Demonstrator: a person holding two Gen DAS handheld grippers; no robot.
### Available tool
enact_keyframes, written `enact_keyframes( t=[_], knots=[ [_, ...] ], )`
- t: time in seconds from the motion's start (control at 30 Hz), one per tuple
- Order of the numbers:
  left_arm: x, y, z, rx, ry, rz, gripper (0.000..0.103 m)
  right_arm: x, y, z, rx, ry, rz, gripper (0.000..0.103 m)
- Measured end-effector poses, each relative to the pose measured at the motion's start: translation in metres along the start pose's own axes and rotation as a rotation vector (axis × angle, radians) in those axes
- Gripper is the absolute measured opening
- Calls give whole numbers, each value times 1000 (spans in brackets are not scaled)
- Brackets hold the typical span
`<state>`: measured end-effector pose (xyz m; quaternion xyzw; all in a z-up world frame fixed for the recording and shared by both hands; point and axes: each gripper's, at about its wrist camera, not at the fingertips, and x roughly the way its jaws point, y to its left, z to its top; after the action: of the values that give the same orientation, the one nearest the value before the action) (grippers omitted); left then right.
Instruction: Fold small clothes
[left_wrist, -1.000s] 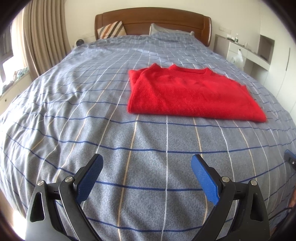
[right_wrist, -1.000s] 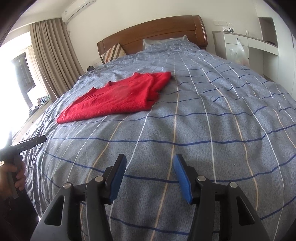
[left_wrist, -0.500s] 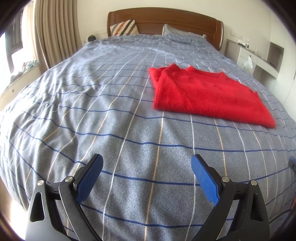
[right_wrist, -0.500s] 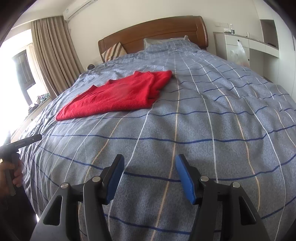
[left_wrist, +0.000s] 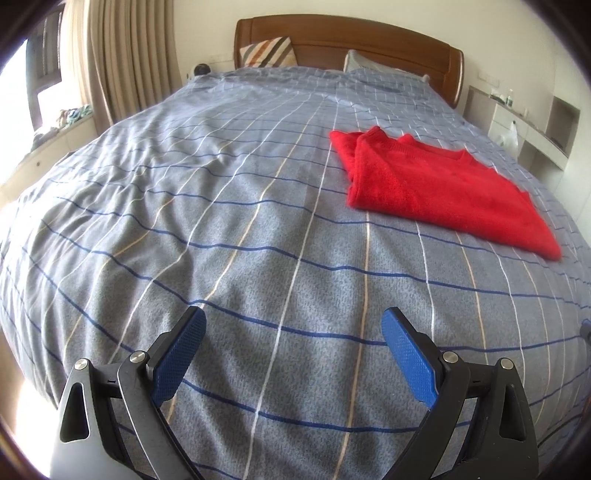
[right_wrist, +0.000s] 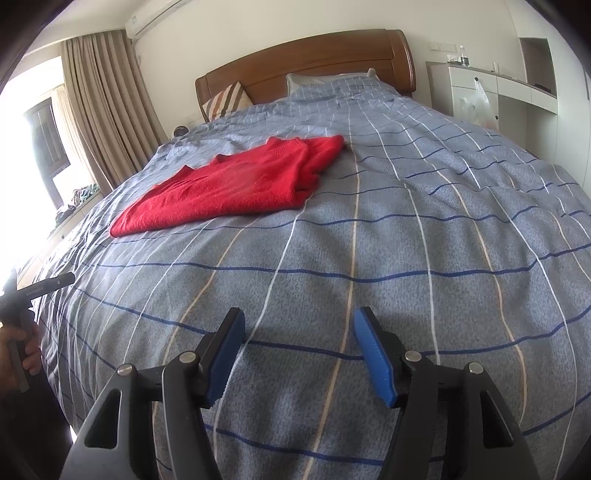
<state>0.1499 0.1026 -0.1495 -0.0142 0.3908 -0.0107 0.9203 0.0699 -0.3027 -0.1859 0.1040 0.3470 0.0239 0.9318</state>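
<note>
Lying folded on the bed (left_wrist: 258, 221) well ahead of both grippers' spread, empty fingers (right_wrist: 225, 354), the red sweater (left_wrist: 436, 188) looks finished, the right gripper (right_wrist: 299, 354) having just widened.

Bed with checked blue-grey cover (left_wrist: 229, 206). Wooden headboard (left_wrist: 369, 40) at 12 o'clock, striped cushion (left_wrist: 267, 51) and pillow (left_wrist: 373, 64) against it. Beige curtains (right_wrist: 107, 110) at 10. White cabinet (right_wrist: 491, 92) at 2.
</note>
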Motion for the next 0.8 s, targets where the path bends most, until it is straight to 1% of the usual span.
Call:
enact_keyframes(
  t=[0.43,0.6,0.7,0.8],
  knots=[
    [0,5,1,-8,-13,2,97,3,1,-4,-8,1,-1,65],
    [-3,12,7,-17,-49,14,97,0,-1,-1,20,18,20,65],
    [-9,16,8,-14,-101,26,97,-5,-11,13,104,32,81,65],
    [-9,17,2,-1,-132,26,97,-4,-25,52,183,19,129,65]
  ],
)
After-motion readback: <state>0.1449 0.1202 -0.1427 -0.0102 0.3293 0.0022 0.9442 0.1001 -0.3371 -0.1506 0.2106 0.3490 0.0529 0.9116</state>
